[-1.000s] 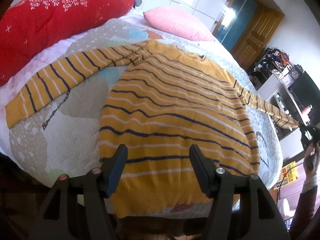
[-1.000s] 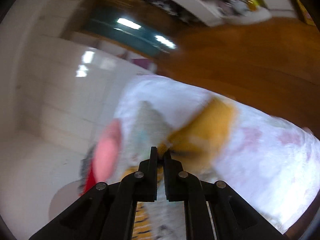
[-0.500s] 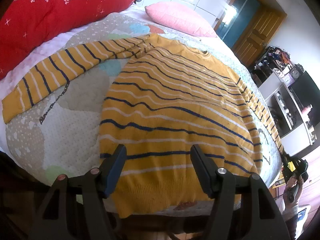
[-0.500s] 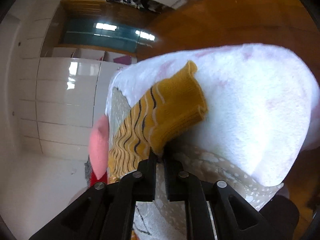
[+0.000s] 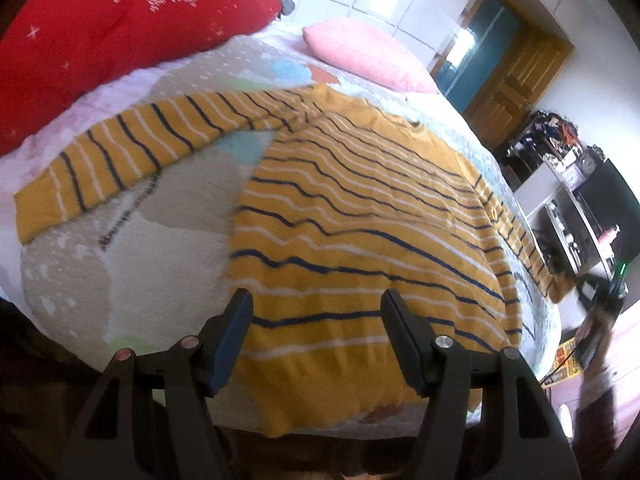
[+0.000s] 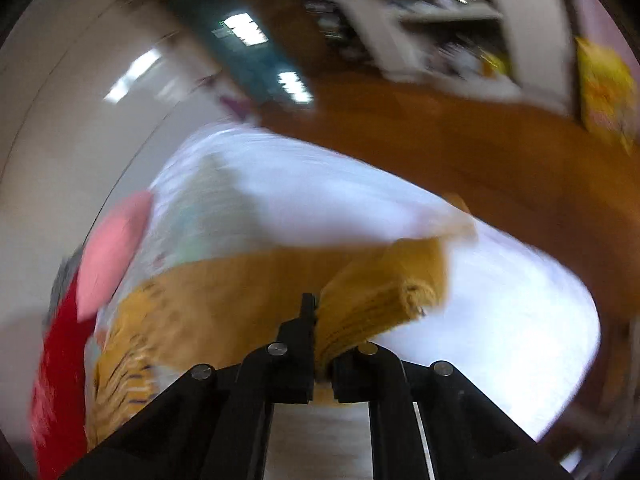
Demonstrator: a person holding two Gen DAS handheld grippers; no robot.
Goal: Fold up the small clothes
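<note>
A yellow sweater with navy and white stripes (image 5: 360,216) lies flat on the bed, its left sleeve (image 5: 132,156) stretched out to the left. My left gripper (image 5: 316,312) is open and empty, hovering above the sweater's hem. My right gripper (image 6: 320,312) is shut on the cuff of the right sleeve (image 6: 384,292), at the bed's right edge; it also shows in the left wrist view (image 5: 600,288), blurred. The right wrist view is motion-blurred.
A red quilt (image 5: 120,32) and a pink pillow (image 5: 364,52) lie at the head of the bed. A wooden door (image 5: 512,80), shelves (image 5: 560,184) and wooden floor (image 6: 460,140) lie to the right of the bed.
My right gripper, still holding the sleeve cuff, swings upward from beside the bed's edge. My left gripper has moved slightly closer over the hem, still open.
</note>
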